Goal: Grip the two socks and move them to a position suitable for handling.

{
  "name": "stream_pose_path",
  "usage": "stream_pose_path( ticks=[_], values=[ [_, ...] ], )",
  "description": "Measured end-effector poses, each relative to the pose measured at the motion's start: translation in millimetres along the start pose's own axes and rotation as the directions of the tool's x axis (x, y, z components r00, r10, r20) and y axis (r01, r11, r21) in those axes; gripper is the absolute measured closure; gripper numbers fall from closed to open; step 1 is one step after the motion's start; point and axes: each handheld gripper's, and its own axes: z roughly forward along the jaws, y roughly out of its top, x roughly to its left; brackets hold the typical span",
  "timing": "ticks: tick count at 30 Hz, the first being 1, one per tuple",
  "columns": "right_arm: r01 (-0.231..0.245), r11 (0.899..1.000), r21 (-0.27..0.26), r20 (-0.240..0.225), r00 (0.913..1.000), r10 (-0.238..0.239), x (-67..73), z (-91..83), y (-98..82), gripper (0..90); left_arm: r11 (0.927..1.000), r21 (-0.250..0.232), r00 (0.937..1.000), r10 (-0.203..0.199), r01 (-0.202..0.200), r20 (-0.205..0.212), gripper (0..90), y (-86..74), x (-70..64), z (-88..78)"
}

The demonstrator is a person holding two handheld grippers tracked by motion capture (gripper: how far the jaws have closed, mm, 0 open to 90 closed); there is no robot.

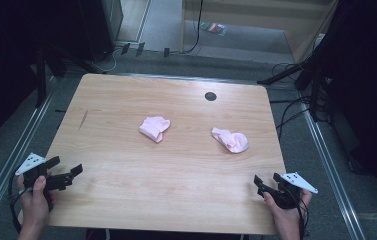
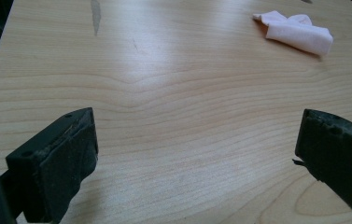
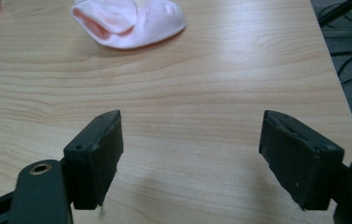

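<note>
Two small pink socks lie on the wooden table (image 1: 126, 180). One folded sock (image 1: 154, 128) rests near the middle; the left gripper view has it far off at the upper right (image 2: 297, 32). A second, bunched sock (image 1: 231, 139) lies to its right and appears at the top of the right gripper view (image 3: 129, 21). My left gripper (image 1: 66, 170) hovers open at the table's near left corner, nothing between its jaws. At the near right corner my right gripper (image 1: 267, 182) is open too, with bare wood between its pads (image 3: 101, 149).
A round dark grommet hole (image 1: 210, 96) sits near the table's far edge. Cables (image 1: 286, 112) and dark stands lie on the grey floor beyond the right side. Metal rails (image 1: 6, 165) run along both sides of the table.
</note>
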Motion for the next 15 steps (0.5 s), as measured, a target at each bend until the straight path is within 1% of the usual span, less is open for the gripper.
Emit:
stream_pose_path(
  ticks=[2, 3, 6, 7, 12, 15],
  values=[
    [0.004, 1.000, -0.002, 0.001, 1.0000, -0.004, 0.3, 0.2, 0.3, 22.3, 1.0000, 0.001, 1.0000, 0.001, -0.001, -0.003, 0.0, 0.0, -0.1, 0.1],
    [0.014, 1.000, -0.004, 0.001, 0.9999, -0.014, 1.6, 1.0, 0.9, 23.0, 1.0000, 0.004, 1.0000, 0.004, -0.004, -0.007, 0.0, 0.1, -0.5, 0.3],
    [-0.008, 1.000, -0.016, -0.019, 0.9998, 0.008, 3.7, 0.5, 3.6, 23.8, 1.0000, -0.005, 1.0000, 0.001, -0.001, -0.006, 0.0, -0.2, -0.7, 0.0],
    [-0.009, 1.000, -0.018, -0.021, 0.9997, 0.008, 5.1, 0.2, 4.3, 24.1, 1.0000, -0.002, 1.0000, 0.000, 0.000, -0.003, 0.0, -0.2, -0.4, -0.2],
    [0.017, 1.000, -0.010, -0.007, 0.9998, -0.017, 19.8, 1.3, 8.0, 24.9, 1.0000, 0.007, 0.9999, 0.002, -0.002, 0.011, 0.0, 0.2, 0.4, 0.4],
    [0.031, 0.999, -0.022, -0.008, 0.9995, -0.031, 27.5, 1.0, 11.8, 26.1, 1.0000, 0.003, 0.9999, 0.002, -0.002, 0.013, 0.0, 0.1, 0.3, 0.3]
  ],
)
